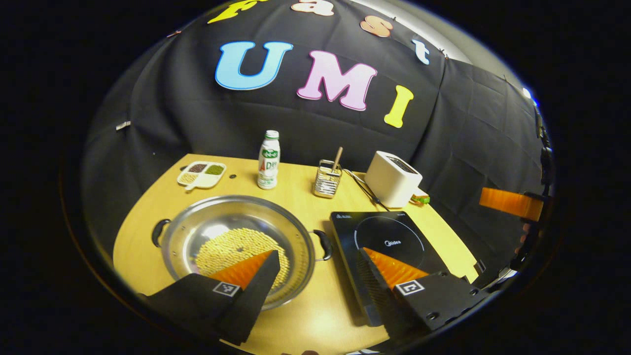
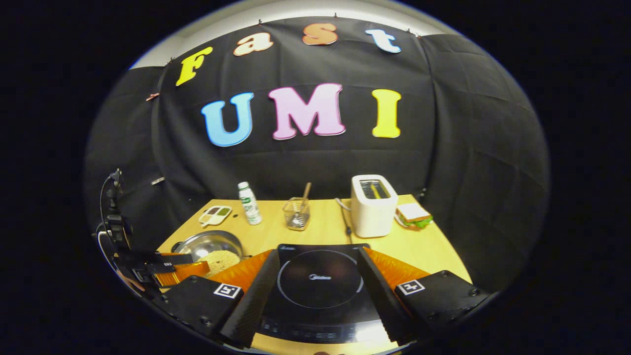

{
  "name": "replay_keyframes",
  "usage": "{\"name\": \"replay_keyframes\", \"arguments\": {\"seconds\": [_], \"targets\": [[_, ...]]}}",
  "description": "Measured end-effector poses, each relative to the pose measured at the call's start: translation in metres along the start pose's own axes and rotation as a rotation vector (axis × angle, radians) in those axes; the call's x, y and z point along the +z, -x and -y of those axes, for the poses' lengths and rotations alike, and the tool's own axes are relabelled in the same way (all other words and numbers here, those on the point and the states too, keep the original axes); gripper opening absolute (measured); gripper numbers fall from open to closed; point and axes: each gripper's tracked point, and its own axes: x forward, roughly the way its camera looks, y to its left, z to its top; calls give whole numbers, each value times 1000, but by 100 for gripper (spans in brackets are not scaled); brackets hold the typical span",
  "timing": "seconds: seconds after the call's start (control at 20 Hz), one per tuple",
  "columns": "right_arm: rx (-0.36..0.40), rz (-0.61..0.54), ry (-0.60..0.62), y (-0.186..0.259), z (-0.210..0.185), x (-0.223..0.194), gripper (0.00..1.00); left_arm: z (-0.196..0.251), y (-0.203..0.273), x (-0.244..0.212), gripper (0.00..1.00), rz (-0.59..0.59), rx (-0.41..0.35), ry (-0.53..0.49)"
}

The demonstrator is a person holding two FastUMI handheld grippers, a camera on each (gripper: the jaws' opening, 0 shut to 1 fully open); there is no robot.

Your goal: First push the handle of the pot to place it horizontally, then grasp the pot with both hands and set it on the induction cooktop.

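Observation:
A wide steel pot (image 1: 231,222) holding yellow grains sits on the wooden table, left of the black induction cooktop (image 1: 394,236). Its two black handles point left (image 1: 157,231) and right (image 1: 323,244) in the left gripper view. My left gripper (image 1: 318,254) hovers open above the pot's right side, one finger over the grains and the other over the cooktop. In the right gripper view, my right gripper (image 2: 318,252) is open and straddles the cooktop (image 2: 318,281) from above. The pot (image 2: 209,246) lies to its left, beside the left gripper (image 2: 162,271). The right gripper (image 1: 512,203) also shows far right in the left gripper view.
Along the back of the table stand a divided dish (image 1: 202,173), a white bottle (image 1: 268,160), a wire holder with a wooden stick (image 1: 328,180) and a white toaster (image 1: 393,178) with its cable. A sandwich (image 2: 413,215) lies right of the toaster.

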Motion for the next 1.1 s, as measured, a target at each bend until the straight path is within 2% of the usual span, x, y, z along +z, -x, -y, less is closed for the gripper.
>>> {"name": "replay_keyframes", "arguments": {"seconds": [0.05,0.2,0.45,0.8,1.1], "targets": [[42,-16,3,-7,-17,-3,99,-15,7,8,95,18,19,-5],[127,-74,23,-30,-63,-15,99,-59,24,22,95,45,67,10],[182,-184,12,-76,-121,-47,99,-147,36,27,96,43,164,13],[146,-310,-35,-142,-153,-101,99,-239,13,10,95,-11,223,30],[88,-359,-69,-172,-152,-128,99,-259,-23,-6,95,-70,167,30]]}}
